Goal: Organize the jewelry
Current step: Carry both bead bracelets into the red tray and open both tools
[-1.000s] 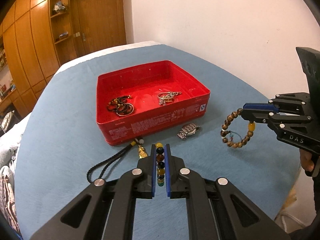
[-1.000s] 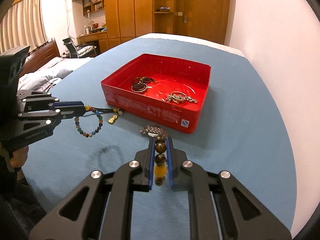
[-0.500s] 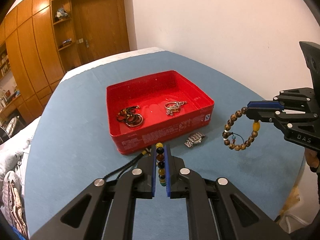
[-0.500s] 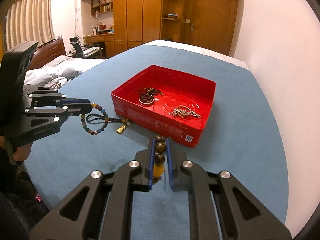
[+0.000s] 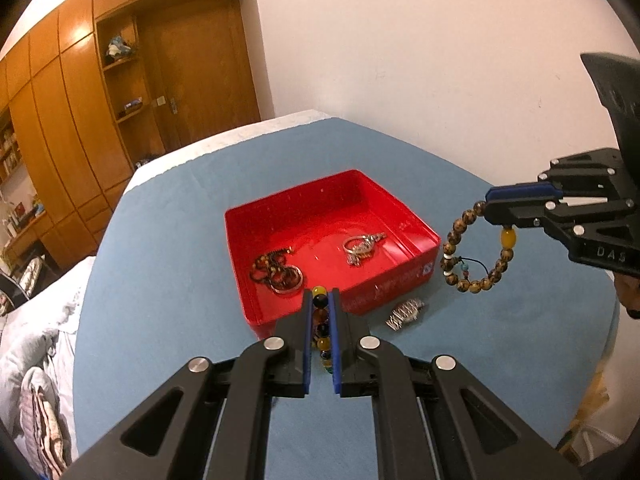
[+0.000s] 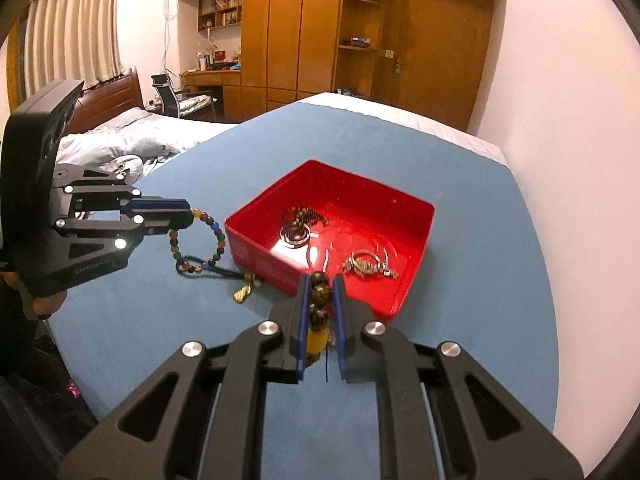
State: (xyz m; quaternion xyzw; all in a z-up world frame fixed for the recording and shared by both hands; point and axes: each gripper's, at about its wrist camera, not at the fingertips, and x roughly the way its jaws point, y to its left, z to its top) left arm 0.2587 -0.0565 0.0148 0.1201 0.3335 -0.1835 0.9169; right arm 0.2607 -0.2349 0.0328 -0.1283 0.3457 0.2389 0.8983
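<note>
My left gripper (image 5: 320, 294) is shut on a multicoloured bead bracelet (image 5: 321, 320), held above the blue cloth just in front of the red box (image 5: 360, 298). In the right wrist view that left gripper (image 6: 189, 212) dangles the bracelet (image 6: 218, 236); its black cord and gold charm (image 6: 243, 293) trail toward the cloth. My right gripper (image 6: 322, 278) is shut on a brown bead bracelet (image 6: 321, 295) with a yellow bead. From the left wrist view it (image 5: 489, 207) hangs that loop (image 5: 476, 280) right of the box. Dark bead bracelets (image 5: 278, 274) and a silver piece (image 5: 362, 246) lie inside the box.
A silver watch (image 5: 405, 314) lies on the blue-covered table (image 5: 168, 280) by the box's near right corner. A white wall (image 5: 440, 60) stands close behind. A bed with rumpled bedding (image 6: 120, 148) is to the left; wooden wardrobes and a door (image 6: 436, 40) lie beyond.
Both grippers have risen with their bracelets still clamped, so the box and table sit lower and farther off. The multicoloured bracelet's cord has been drawn up from the cloth.
</note>
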